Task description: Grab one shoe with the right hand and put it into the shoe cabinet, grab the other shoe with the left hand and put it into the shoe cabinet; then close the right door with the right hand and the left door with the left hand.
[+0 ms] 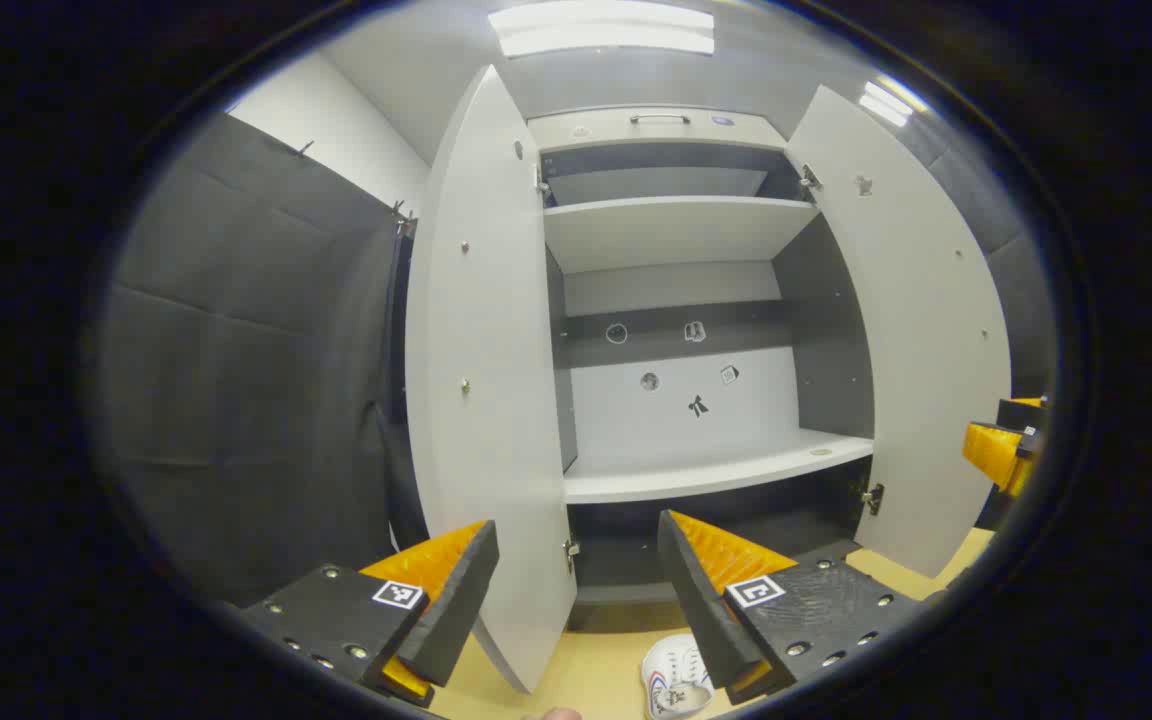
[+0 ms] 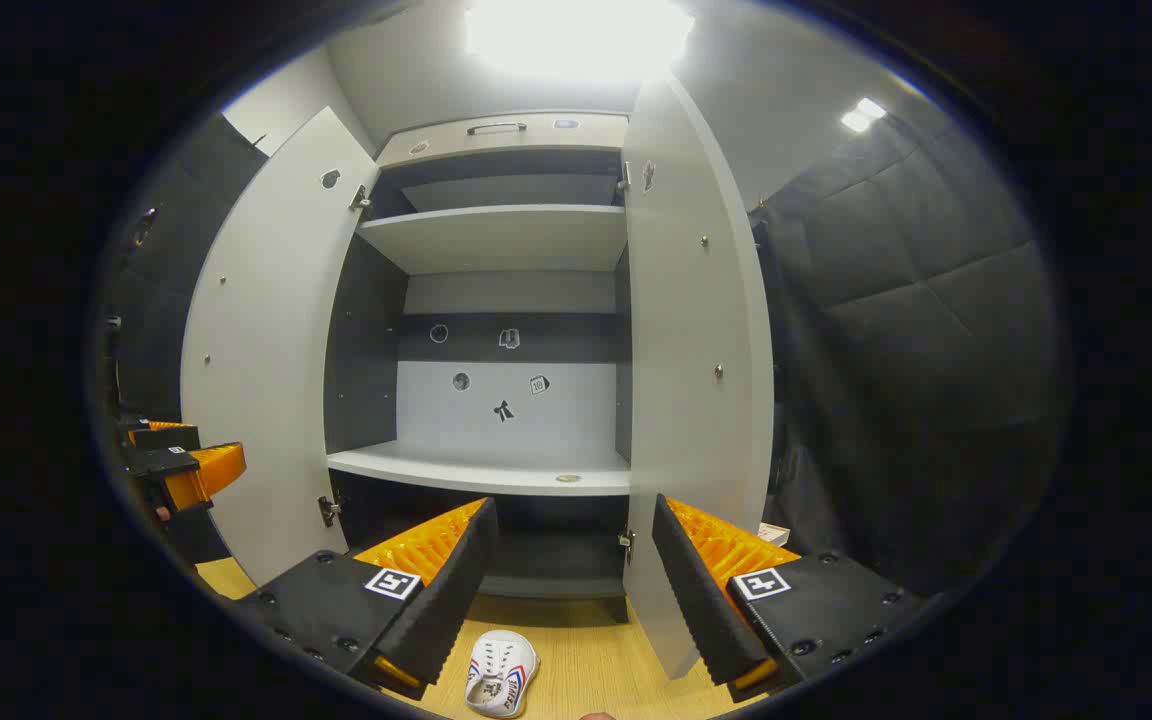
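Note:
The shoe cabinet (image 1: 676, 230) stands straight ahead with both doors swung wide. A white shoe (image 1: 676, 680) with red and blue trim lies on the wooden floor in front of it, just below my left gripper (image 1: 576, 527), which is open and holds nothing. In the right gripper view a white shoe (image 2: 501, 672) lies on the floor under my right gripper (image 2: 573, 505), also open and holding nothing. I cannot tell whether it is the same shoe. The right gripper (image 1: 1001, 450) shows at the far right edge, the left gripper (image 2: 181, 470) at the far left edge.
The cabinet's left door (image 1: 486, 400) and right door (image 1: 916, 350) jut out toward me. Inside are a lower shelf (image 1: 716, 470), an upper shelf (image 2: 496, 235) and a dark bottom compartment (image 2: 556, 550). Padded grey walls (image 2: 916, 350) flank the cabinet. The wooden floor (image 2: 586, 660) runs up to its base.

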Demonstrator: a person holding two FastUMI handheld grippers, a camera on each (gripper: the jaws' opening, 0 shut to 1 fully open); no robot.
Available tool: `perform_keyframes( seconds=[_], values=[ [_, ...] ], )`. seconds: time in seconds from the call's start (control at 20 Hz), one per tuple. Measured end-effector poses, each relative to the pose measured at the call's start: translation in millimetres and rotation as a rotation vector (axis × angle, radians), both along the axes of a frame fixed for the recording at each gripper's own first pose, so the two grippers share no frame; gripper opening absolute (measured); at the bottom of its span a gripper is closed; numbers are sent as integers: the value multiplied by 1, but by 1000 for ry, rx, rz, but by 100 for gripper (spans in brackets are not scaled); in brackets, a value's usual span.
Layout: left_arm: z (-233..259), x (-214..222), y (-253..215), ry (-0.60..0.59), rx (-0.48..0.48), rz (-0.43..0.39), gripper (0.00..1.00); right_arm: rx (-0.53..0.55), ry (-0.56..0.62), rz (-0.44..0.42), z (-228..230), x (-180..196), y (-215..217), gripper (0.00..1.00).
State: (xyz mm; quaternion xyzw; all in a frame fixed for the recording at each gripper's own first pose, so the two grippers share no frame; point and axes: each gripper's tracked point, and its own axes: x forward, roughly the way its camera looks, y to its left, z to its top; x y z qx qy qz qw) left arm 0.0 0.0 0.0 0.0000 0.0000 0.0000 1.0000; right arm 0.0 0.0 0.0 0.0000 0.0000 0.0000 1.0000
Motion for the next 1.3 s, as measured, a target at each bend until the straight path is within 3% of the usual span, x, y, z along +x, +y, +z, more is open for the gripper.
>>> perform_keyframes(
  seconds=[0.85,1.3],
  values=[
    [5,3,0,-25,18,-1,93,-24,25,53,-10,11,16,98],
    [5,0,6,-25,38,57,93,-35,290,245,-102,34,81,98]
  ],
)
